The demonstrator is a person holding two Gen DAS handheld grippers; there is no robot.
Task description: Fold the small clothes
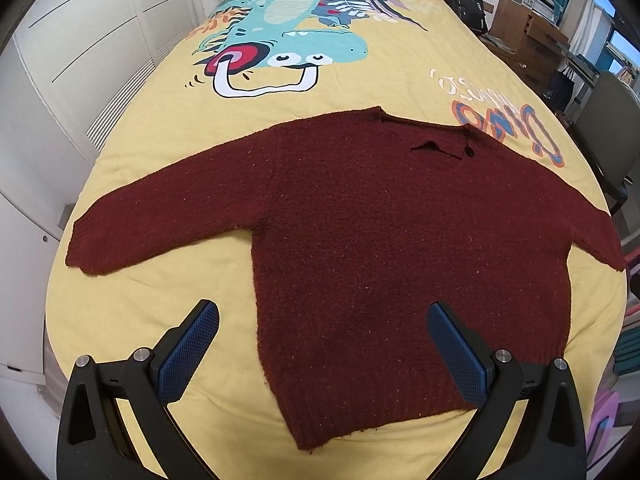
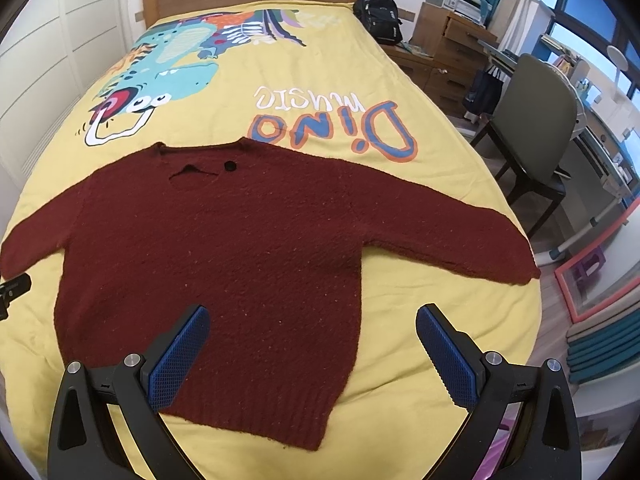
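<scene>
The dark red knitted sweater (image 1: 380,240) lies flat, sleeves spread across the bed's yellow dinosaur-print cover (image 1: 160,128); hem nearest both tools, left tool (image 1: 322,318) and right tool (image 2: 312,320) hovering, pads apart.

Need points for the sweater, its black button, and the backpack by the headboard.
sweater (image 1: 380,240): left wrist view, middle of the chest.
black button (image 2: 229,166): right wrist view, centre of the button near the neckline.
backpack (image 2: 378,14): right wrist view, front of the bag.
</scene>
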